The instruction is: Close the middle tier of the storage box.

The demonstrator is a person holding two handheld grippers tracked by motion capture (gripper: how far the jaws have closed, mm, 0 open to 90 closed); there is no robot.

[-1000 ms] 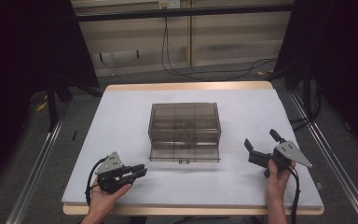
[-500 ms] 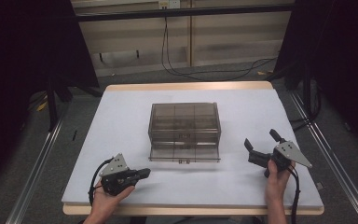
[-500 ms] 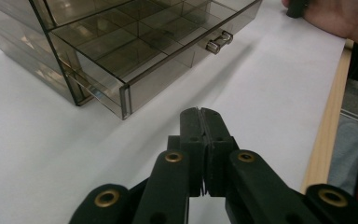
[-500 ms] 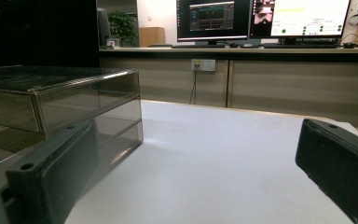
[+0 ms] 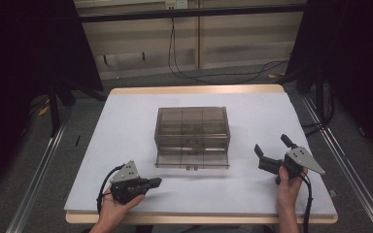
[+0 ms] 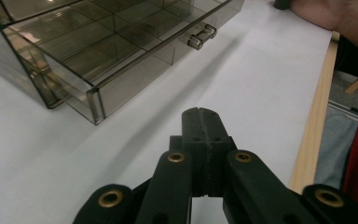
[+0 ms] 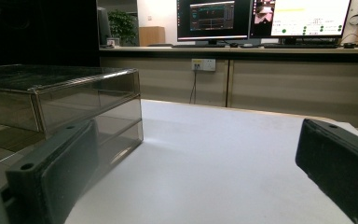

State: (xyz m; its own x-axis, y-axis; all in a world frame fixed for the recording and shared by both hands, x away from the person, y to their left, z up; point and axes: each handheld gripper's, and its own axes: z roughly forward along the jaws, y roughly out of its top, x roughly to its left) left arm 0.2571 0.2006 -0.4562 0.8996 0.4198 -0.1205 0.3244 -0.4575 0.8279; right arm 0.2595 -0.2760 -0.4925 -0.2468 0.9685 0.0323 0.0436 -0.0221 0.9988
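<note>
2 grippers [image 5: 156, 183] [image 5: 272, 148] flank the drawer box [image 5: 192, 127]

Each hand-held gripper is built of matte black parts: the left hand-held gripper [image 5: 156, 182] and the right hand-held gripper [image 5: 270, 150] are each topped by a grey three-cornered plate dotted with small screws. Brass-coloured rivets are set in the left one's black linkage arms, and a black cable is trailed from each.

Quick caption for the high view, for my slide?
Smoky plastic drawer box, bottom drawer pulled out, between shut left tongs and open right tongs.
</note>
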